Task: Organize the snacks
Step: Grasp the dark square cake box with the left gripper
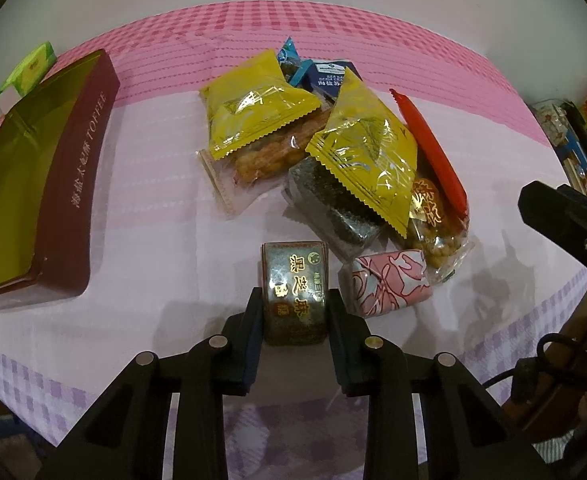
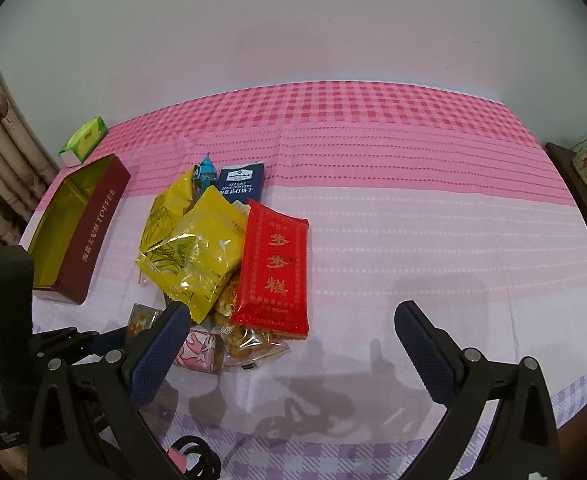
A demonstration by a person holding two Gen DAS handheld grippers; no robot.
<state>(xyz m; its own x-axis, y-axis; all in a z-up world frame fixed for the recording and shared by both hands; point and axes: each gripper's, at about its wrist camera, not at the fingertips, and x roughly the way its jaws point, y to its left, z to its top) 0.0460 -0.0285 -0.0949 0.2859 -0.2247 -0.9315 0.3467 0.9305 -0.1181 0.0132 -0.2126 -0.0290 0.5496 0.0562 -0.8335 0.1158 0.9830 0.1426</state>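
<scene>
The left gripper (image 1: 295,300) clamps the grey foil-wrapped sesame candy (image 1: 295,292), seemingly bound for the maroon rectangular toffee tin (image 1: 75,200) at ten o'clock, while the right gripper (image 2: 289,344) waits with jaws spread.

Maroon rectangular tin box (image 2: 93,236), near the table's left edge: side wall reads "TOFFEE" in pale letters, after a row of Chinese characters too small to read.
Navy cracker packet (image 2: 240,184), far end of the snack pile: "SODA CRACKERS".
Red flat packet (image 2: 275,268): gold characters "步步糕".
Dark grey foil-wrapped sweet (image 1: 295,292): gold characters "黑芝麻".
</scene>
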